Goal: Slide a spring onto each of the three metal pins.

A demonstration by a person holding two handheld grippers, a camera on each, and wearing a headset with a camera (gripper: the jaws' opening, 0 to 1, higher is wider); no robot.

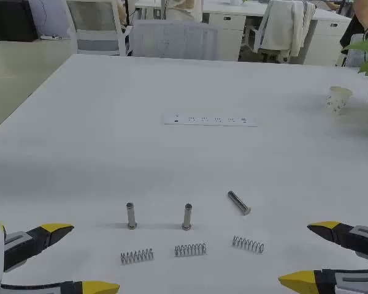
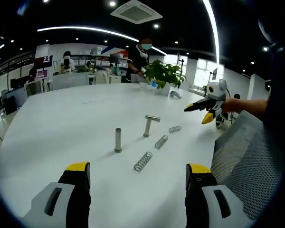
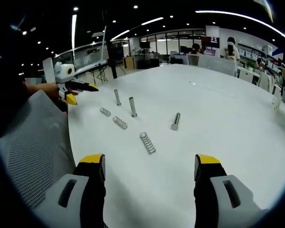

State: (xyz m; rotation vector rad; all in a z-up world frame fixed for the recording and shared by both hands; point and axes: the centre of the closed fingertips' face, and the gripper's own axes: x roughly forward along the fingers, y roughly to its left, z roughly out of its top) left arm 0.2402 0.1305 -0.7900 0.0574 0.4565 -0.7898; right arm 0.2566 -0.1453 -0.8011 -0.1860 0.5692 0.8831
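Now my yellow-tipped left tongs (image 1: 93, 257) and right tongs (image 1: 295, 253) both gape wide, holding nothing, low over the white desk (image 1: 110, 141). The left silver metal pin (image 1: 130, 215) and middle pin (image 1: 187, 217) stand upright; the right pin (image 1: 238, 202) lies flat. Three coiled wire springs (image 1: 190, 249) lie loose just nearer me.

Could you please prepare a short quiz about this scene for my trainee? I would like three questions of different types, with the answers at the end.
1. True or false: every pin stands upright.
2. How many springs lie on the table? A: two. B: three. C: four.
3. Fill in the missing word: the left claw and the right claw are both ____.

Key
1. False. The right pin lies on its side.
2. B.
3. open.
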